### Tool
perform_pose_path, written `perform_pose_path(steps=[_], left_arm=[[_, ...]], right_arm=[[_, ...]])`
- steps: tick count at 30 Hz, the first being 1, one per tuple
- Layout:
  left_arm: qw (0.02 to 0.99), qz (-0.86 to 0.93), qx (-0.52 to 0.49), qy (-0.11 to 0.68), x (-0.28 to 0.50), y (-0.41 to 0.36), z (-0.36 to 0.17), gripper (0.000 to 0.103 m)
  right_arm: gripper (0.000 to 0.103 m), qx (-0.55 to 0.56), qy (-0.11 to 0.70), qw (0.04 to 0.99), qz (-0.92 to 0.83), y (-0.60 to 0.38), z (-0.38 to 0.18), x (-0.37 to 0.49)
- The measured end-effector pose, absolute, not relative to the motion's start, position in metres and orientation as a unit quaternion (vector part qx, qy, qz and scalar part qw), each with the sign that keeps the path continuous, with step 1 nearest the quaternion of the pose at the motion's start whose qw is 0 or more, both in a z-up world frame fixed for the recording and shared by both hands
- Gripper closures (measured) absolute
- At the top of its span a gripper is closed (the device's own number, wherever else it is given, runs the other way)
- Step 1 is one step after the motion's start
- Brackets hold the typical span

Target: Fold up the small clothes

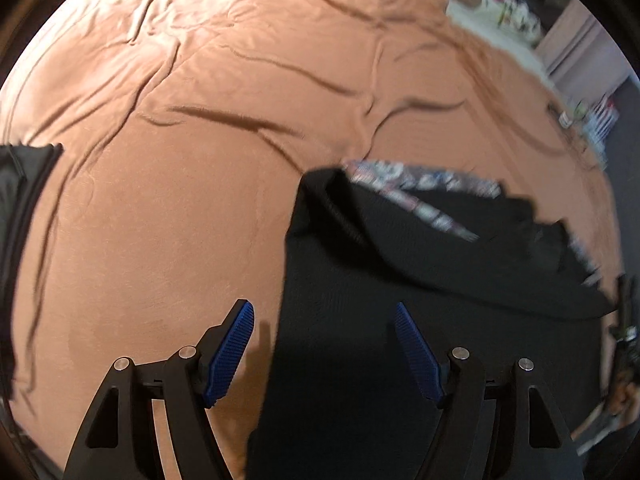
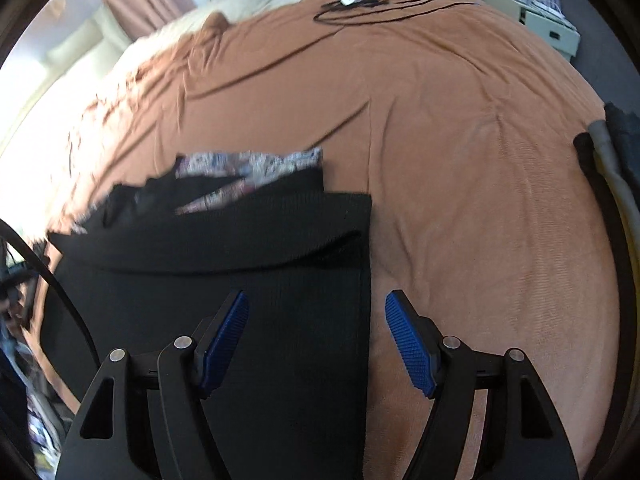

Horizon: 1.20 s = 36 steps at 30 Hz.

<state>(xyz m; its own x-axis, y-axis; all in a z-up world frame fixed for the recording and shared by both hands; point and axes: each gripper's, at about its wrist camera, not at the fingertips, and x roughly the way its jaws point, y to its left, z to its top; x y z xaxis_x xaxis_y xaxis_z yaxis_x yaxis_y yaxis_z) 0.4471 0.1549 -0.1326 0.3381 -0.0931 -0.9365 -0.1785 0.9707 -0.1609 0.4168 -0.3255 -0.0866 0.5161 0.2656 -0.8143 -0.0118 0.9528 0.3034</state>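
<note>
Garment: a black garment (image 1: 400,320) with a patterned panel (image 1: 404,188) at its far end lies flat on the orange bed cover (image 1: 180,220); its near end runs toward the near edge of the bed.
Progress: one layer already lies doubled over across the far part, so I judge a first fold made; further folds and squaring seem left.
Left gripper (image 1: 324,354): tongs wide, holding nothing; poised above the garment's left edge.
Right gripper (image 2: 317,340): tongs wide, empty; straddling the garment's right edge.
Elsewhere: dark clothes (image 1: 20,200) at the bed's left edge; cables (image 2: 372,4) near the far edge.
</note>
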Motion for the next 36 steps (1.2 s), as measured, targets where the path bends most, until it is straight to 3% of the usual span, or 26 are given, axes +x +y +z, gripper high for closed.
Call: perform_pose_path(steps=[17, 26, 30, 33, 36], left_arm=[[0.801, 0.058, -0.07, 0.592, 0.505, 0.138, -0.162, 0.029], [0.818, 0.087, -0.081, 0.563, 0.548, 0.142, -0.15, 0.029], [0.833, 0.079, -0.099, 0.538, 0.548, 0.147, -0.132, 0.029], [0.844, 0.061, -0.096, 0.524, 0.545, 0.151, -0.12, 0.031], [0.843, 0.057, -0.111, 0.523, 0.535, 0.164, -0.118, 0.044]], right_arm=[[0.033, 0.052, 0.508, 0.86, 0.026, -0.29, -0.107, 0.483], [0.033, 0.082, 0.483, 0.872, -0.003, -0.296, -0.105, 0.534], [0.039, 0.093, 0.465, 0.88, -0.014, -0.297, -0.098, 0.537], [0.044, 0.097, 0.461, 0.882, 0.004, -0.295, -0.097, 0.528], [0.051, 0.097, 0.466, 0.879, 0.014, -0.297, -0.101, 0.523]])
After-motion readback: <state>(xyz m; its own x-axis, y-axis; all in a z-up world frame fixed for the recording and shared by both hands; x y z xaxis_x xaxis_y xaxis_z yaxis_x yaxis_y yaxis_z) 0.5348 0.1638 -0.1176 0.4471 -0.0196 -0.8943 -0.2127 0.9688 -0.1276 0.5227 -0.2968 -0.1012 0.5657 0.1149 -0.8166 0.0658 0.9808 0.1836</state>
